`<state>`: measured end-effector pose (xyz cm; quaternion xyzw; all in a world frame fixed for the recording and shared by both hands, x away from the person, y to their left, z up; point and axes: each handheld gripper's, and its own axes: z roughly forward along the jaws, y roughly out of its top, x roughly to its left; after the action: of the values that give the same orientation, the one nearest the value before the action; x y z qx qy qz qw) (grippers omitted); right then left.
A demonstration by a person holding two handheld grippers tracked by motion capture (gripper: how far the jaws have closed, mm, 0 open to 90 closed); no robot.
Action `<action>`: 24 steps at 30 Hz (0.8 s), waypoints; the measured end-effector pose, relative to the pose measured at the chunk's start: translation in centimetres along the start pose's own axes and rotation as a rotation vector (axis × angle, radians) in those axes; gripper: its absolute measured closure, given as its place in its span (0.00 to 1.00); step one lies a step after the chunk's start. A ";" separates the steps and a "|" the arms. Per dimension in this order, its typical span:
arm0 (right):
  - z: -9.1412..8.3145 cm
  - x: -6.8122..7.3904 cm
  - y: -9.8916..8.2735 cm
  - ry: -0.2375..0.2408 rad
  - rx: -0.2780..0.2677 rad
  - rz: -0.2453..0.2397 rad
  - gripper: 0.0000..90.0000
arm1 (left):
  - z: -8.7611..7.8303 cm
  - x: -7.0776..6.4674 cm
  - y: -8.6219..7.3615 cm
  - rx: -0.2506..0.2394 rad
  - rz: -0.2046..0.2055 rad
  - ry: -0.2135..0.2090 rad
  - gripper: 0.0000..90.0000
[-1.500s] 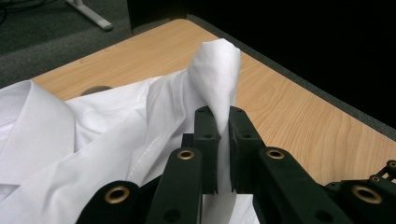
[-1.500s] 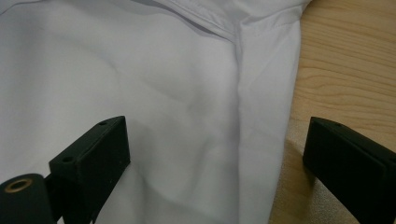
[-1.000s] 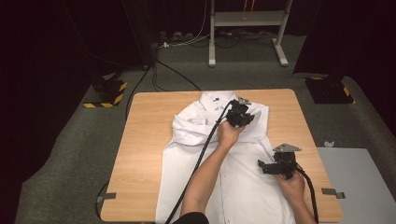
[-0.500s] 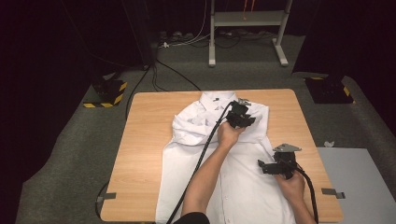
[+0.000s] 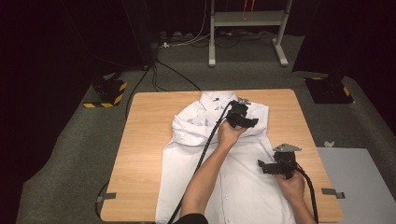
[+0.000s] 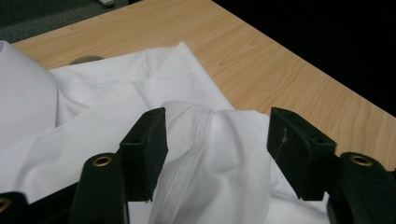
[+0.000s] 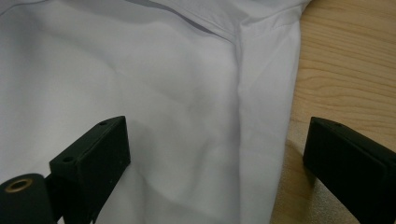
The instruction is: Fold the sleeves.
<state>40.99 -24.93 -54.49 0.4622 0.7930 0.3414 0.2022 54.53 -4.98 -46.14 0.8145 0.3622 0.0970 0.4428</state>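
White shirt [image 5: 233, 177], flat, sleeve [image 6: 219, 140] seemingly folded

Shirt [image 5: 243, 186] hem beyond bottom edge

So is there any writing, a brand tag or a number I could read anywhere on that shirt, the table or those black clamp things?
None can be read.
white shirt: a small dark mark sits at the collar, too small to read.
left gripper, right gripper and wooden table: no lettering.
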 end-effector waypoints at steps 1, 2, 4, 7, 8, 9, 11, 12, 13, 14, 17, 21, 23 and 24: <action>0.0 0.0 0.0 0.000 0.000 0.001 0.08 | -0.1 0.0 0.0 -0.002 -0.001 -0.003 0.40; 0.0 0.0 0.0 0.000 0.000 0.001 0.08 | -0.1 0.0 0.0 -0.005 -0.002 -0.005 0.38; 0.0 0.0 0.0 0.000 0.000 0.001 0.08 | -0.2 0.0 0.1 -0.005 -0.001 -0.005 0.35; 0.0 0.0 0.0 0.000 0.000 0.000 0.08 | -0.3 0.0 0.1 -0.009 0.000 0.000 0.30; 0.0 0.0 0.0 0.000 0.000 0.001 0.08 | -0.3 0.0 0.1 -0.009 0.000 0.000 0.29; 0.0 0.0 0.0 0.000 0.000 0.001 0.08 | -0.4 0.0 0.1 -0.011 0.001 0.000 0.29; 0.0 0.0 0.0 0.001 0.000 0.001 0.08 | -0.5 0.0 0.2 -0.012 0.002 0.001 0.25; 0.0 0.0 0.0 0.001 0.000 0.001 0.08 | -0.7 -0.1 0.2 -0.011 0.006 0.009 0.24; 0.0 0.0 0.0 0.001 0.000 0.001 0.08 | -0.7 -0.1 0.3 -0.010 0.015 0.019 0.23; 0.0 0.0 0.0 0.001 0.000 0.001 0.08 | -0.7 -0.1 0.3 -0.010 0.015 0.019 0.22; 0.0 0.0 0.0 0.000 0.000 0.001 0.08 | -1.0 -0.1 0.4 -0.016 0.021 0.030 0.19; 0.0 0.0 0.0 0.000 0.001 0.001 0.08 | -1.6 0.0 0.5 -0.030 0.014 0.036 0.15; 0.0 0.0 0.0 0.000 0.001 0.001 0.08 | -1.7 0.0 0.4 -0.034 0.014 0.036 0.15; 0.0 0.0 0.0 0.000 0.000 -0.001 0.08 | -1.9 0.0 0.4 -0.042 0.001 0.027 0.14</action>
<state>41.00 -24.94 -54.49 0.4620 0.7931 0.3415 0.2025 53.86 -3.86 -44.72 0.8038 0.3655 0.1161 0.4548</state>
